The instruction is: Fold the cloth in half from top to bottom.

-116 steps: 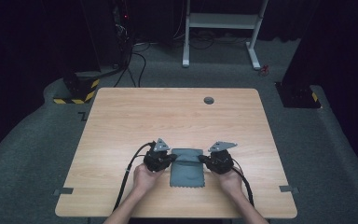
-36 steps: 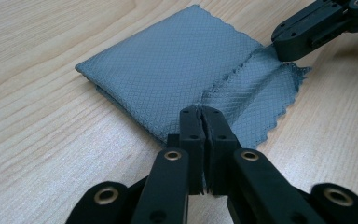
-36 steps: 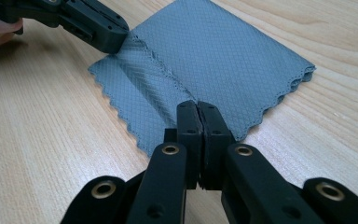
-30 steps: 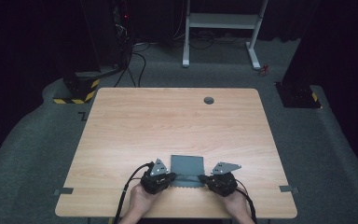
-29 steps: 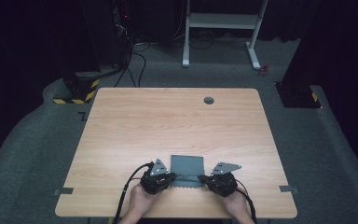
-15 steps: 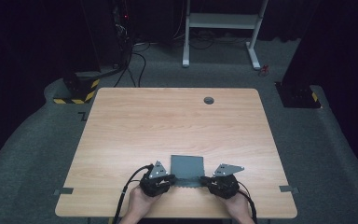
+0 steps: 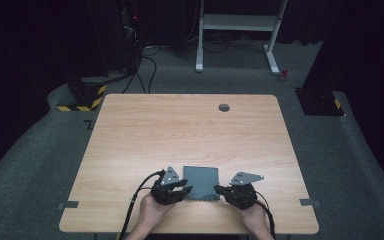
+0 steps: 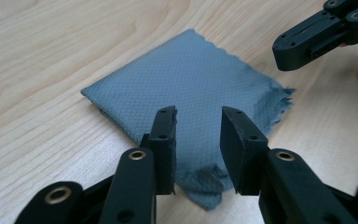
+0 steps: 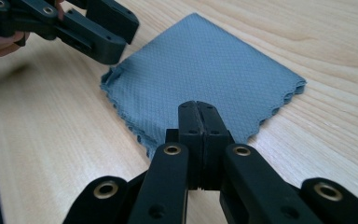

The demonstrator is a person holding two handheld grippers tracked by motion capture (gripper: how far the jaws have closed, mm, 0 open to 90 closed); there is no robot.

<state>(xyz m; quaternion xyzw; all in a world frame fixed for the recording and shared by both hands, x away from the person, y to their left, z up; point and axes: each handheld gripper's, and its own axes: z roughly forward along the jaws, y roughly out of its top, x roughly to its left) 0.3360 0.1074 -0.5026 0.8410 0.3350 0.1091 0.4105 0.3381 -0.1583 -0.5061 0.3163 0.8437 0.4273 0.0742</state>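
Observation:
A folded grey-blue cloth [image 7: 201, 181] [image 8: 191, 84] [image 9: 200, 70] lies flat on the wooden table [image 7: 180, 130] near its front edge. My left gripper [image 7: 186, 190] [image 8: 198, 114] sits at the cloth's near left corner. Its jaws have just been opening and stand apart over the cloth, with no pad pressing on it. My right gripper [image 7: 219, 190] [image 9: 198, 106] is at the near right corner. Its jaws have just closed and meet flush, with no cloth seen between them. Each gripper view shows the other gripper across the cloth: the right gripper [image 8: 284, 53] and the left gripper [image 9: 123, 37].
A round cable hole [image 7: 224, 107] sits at the table's far side. Tape marks [image 7: 69, 204] stick to the side edges. Behind the table stand a white desk frame [image 7: 240, 22] and a yellow-and-black striped base [image 7: 82, 102] with cables on grey carpet.
Since the earliest frame both hands have drawn back towards the front edge, from the cloth's sides to its near corners. Over the last second the hands have hardly shifted.

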